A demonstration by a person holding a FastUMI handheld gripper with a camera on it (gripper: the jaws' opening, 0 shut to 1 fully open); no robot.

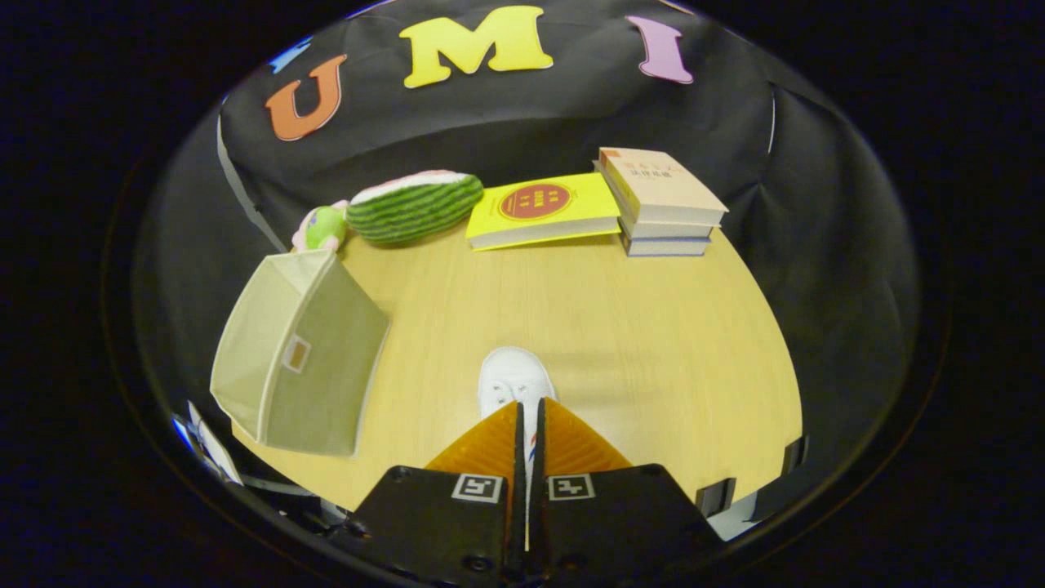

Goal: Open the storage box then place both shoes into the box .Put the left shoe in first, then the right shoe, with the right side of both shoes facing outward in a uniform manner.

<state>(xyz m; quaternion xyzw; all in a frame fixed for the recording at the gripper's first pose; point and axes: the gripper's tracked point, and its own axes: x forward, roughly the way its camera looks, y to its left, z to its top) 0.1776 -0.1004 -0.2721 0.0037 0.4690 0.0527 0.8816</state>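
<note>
Most of a white shoe [514, 380] is hidden beneath the orange fingers [490, 445] of the gripper [529, 408], only its toe poking out at 12 o'clock. The fingers stand nearly together with a thin strip of the shoe in the gap; whether both press it is unclear. On the wooden table [637, 327], a beige storage box [298, 355] lies at 10 o'clock. Beyond sit a watermelon plush [412, 206], a green toy [322, 229] partly behind the box, a yellow book [543, 211] and stacked books [661, 202].
</note>
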